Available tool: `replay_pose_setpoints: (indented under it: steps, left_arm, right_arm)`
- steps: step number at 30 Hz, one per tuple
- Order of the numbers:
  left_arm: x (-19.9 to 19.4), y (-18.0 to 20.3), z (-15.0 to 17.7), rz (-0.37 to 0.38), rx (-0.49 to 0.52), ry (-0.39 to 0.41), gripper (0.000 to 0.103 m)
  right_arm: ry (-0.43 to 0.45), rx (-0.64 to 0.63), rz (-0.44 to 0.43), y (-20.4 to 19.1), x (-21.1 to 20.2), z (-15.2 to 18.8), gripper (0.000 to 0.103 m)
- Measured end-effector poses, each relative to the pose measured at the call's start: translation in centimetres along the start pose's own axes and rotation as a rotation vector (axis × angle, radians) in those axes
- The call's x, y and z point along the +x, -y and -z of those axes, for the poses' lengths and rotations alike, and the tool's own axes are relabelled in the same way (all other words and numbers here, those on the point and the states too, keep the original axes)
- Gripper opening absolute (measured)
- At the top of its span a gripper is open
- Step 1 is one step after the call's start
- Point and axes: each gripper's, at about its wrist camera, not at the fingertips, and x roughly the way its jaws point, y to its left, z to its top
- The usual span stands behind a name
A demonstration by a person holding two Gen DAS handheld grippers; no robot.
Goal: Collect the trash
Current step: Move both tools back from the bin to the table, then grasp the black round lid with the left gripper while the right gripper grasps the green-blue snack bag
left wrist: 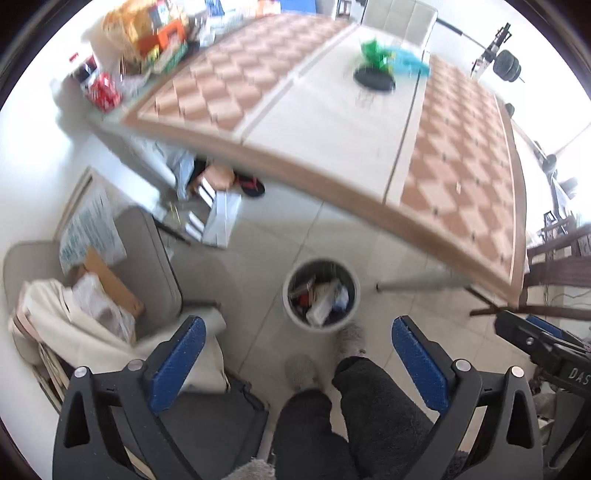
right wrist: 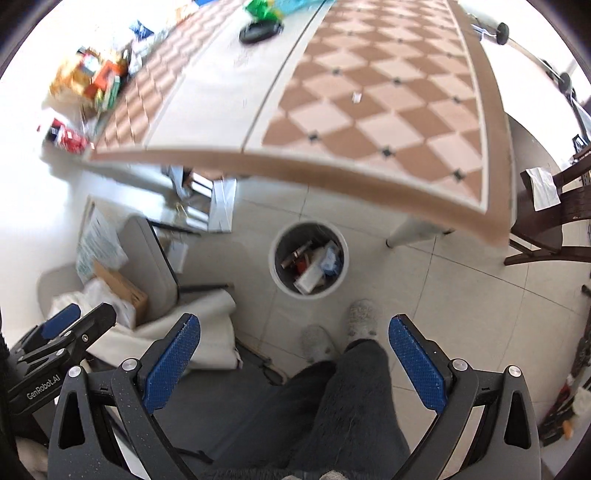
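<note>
I am holding both my left tongs (left wrist: 298, 354) and right tongs (right wrist: 294, 350) apart and empty above the round grey trash-filled bin (left wrist: 320, 295), near the checkered tabletop (left wrist: 461, 177); "GenRobot.AI" is showing on one.

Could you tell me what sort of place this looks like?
Probably a lived-in home dining area: a tile-patterned dining table, a padded chair heaped with bags and boxes, and a small waste bin on the tiled floor.

Below me the pale tiled floor (left wrist: 280, 236) carries a round waste bin (left wrist: 320, 295) full of scraps, just beyond my slippered feet (left wrist: 351, 338). The table (left wrist: 332, 122), checkered brown with a plain middle strip, bears a black dish (left wrist: 373, 79) with green and blue wrappers (left wrist: 391, 59) far off, and boxes (left wrist: 155, 33) at its far left.
</note>
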Motion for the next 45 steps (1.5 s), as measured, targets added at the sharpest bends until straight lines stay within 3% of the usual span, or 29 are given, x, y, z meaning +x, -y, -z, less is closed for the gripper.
replay_pose_setpoints:
  steps: [6, 12, 19, 25, 32, 35, 36, 38, 39, 41, 45]
  left_arm:
    - [0.2, 1.9, -8.6, -0.068, -0.018, 0.048, 0.103]
    - [2.7, 3.9, -18.1, -0.156, -0.112, 0.054, 0.103]
    - [10.1, 6.0, -28.5, -0.283, -0.238, -0.043, 0.103]
    - [14.6, 5.2, -33.2, -0.361, -0.293, -0.116, 0.103]
    - [17.2, 4.5, -35.0, -0.390, -0.344, -0.181, 0.103]
    - [17.6, 4.7, -35.2, -0.393, -0.343, -0.196, 0.103]
    - [17.7, 4.8, -35.3, -0.391, -0.340, -0.199, 0.103]
    - [17.7, 5.2, -35.6, -0.385, -0.331, -0.202, 0.103]
    - [17.7, 5.5, -35.7, -0.378, -0.325, -0.202, 0.103]
    - [17.6, 6.3, -36.1, -0.350, -0.314, -0.201, 0.103]
    - [17.8, 8.5, -36.9, -0.189, -0.290, -0.202, 0.103]
  right_arm:
    - [0.071, 0.057, -0.006, 1.8, -3.4, -7.9, 0.103]
    - [0.087, 0.152, -0.055, 5.4, -2.6, -21.0, 0.103]
    - [0.009, 0.341, -0.202, 8.4, 4.7, -38.9, 0.103]
    - [-0.081, 0.450, -0.293, 7.0, 13.7, -50.2, 0.103]
    - [-0.114, 0.494, -0.318, 3.4, 19.8, -55.7, 0.078]
    - [-0.091, 0.477, -0.297, 2.0, 20.4, -57.1, 0.060]
    - [-0.086, 0.457, -0.303, 1.5, 20.5, -57.5, 0.037]
    - [-0.077, 0.434, -0.294, 1.0, 20.3, -57.9, 0.035]
    - [-0.057, 0.415, -0.292, 0.9, 20.0, -58.1, 0.026]
    - [-0.027, 0.375, -0.268, 1.4, 18.9, -58.2, 0.022]
    - [0.010, 0.315, -0.241, 4.9, 16.0, -58.1, 0.018]
